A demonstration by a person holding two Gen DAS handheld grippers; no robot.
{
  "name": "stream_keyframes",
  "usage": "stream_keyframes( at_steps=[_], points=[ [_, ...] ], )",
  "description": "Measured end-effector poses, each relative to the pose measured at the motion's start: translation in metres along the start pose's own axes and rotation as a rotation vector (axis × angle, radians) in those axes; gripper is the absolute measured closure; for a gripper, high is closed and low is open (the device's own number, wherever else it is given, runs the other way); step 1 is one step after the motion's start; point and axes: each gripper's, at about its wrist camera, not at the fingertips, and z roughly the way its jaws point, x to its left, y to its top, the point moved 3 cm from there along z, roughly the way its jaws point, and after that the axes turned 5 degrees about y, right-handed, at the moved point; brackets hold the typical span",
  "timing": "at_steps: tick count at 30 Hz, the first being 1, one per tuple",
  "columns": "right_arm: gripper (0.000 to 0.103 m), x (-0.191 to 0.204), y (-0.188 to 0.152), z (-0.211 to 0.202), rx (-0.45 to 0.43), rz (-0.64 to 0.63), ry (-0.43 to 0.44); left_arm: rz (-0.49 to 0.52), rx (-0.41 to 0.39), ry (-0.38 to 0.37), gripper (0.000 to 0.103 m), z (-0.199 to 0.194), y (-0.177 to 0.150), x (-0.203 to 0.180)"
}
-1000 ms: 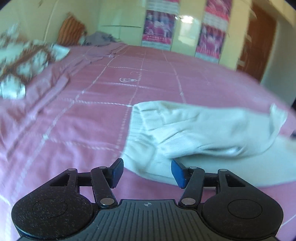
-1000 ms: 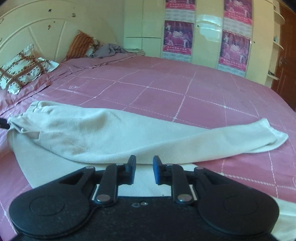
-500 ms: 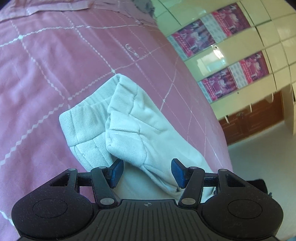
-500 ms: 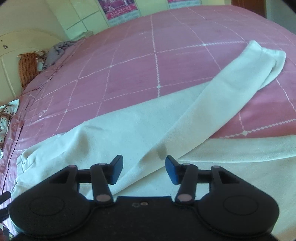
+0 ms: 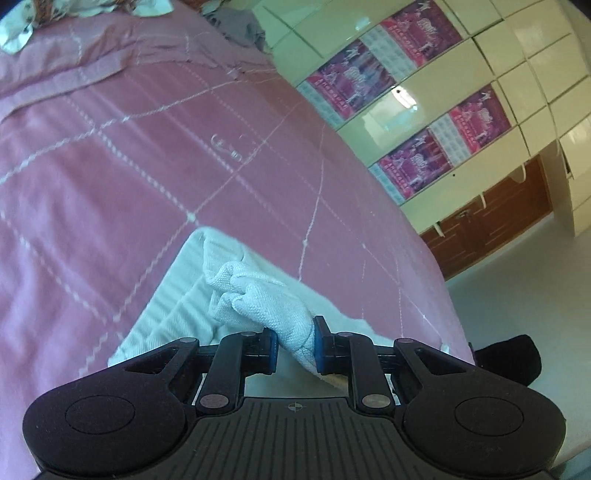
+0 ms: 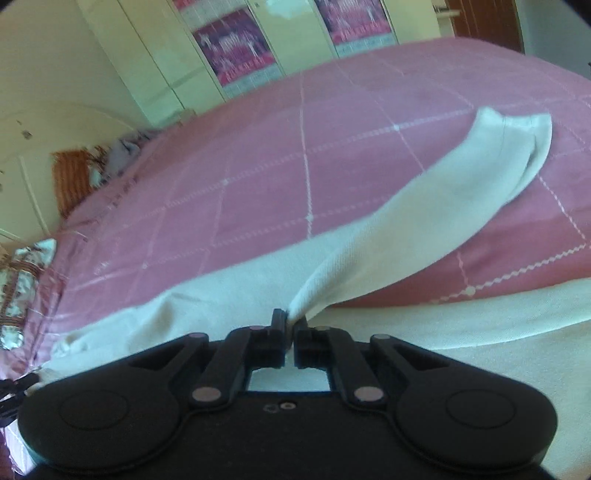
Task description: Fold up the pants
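Pale cream pants (image 5: 258, 295) lie on a pink quilted bed cover (image 5: 147, 166). My left gripper (image 5: 295, 347) has its jaws closing, and the blue pads press on a bunched fold at the waist end. In the right wrist view the pants (image 6: 406, 221) stretch away to a cuff at the upper right. My right gripper (image 6: 291, 328) has its jaws closing too, with a thin pinch of the leg fabric caught between the tips. The cloth rises from the bed towards that pinch.
Cream wardrobe doors with magenta posters (image 5: 424, 129) stand beyond the bed, with brown cabinets and pale floor (image 5: 517, 295) off its edge. Patterned pillows (image 6: 22, 288), an orange cushion (image 6: 70, 177) and grey clothing (image 5: 240, 26) lie at the head end.
Both grippers stood open half a second ago and have now closed on the pants. The left has moved in over the waist fold, and the right has lifted a fold of leg fabric.
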Motion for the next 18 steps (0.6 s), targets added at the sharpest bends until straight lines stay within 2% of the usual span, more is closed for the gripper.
stream_keyframes(
  at_steps=[2, 4, 6, 7, 9, 10, 13, 18],
  points=[
    [0.100, 0.010, -0.015, -0.031, -0.065, -0.020, 0.055, 0.039, -0.002, -0.004, 0.084, -0.013, 0.007, 0.002],
    [0.100, 0.019, -0.043, -0.050, -0.093, -0.050, 0.072, 0.071, 0.050, 0.035, 0.084, -0.014, 0.003, 0.012],
    [0.099, 0.020, -0.076, -0.050, -0.074, -0.062, 0.058, 0.113, 0.160, 0.140, 0.084, -0.002, -0.019, 0.036],
    [0.099, 0.016, -0.090, -0.041, -0.027, -0.066, 0.035, 0.120, 0.193, 0.164, 0.084, 0.004, -0.028, 0.045],
    [0.099, 0.000, -0.108, -0.021, 0.051, -0.004, 0.008, 0.056, 0.180, 0.132, 0.084, 0.002, -0.032, 0.056],
    [0.099, -0.005, -0.111, -0.019, 0.053, 0.020, 0.012, 0.038, 0.171, 0.126, 0.084, 0.001, -0.031, 0.056],
    [0.099, -0.004, -0.107, -0.023, 0.046, 0.034, 0.019, 0.087, 0.161, 0.155, 0.084, 0.002, -0.029, 0.046],
    [0.099, 0.009, -0.093, -0.037, 0.000, 0.007, 0.052, 0.118, 0.088, 0.114, 0.084, -0.018, -0.018, 0.031]
  ],
)
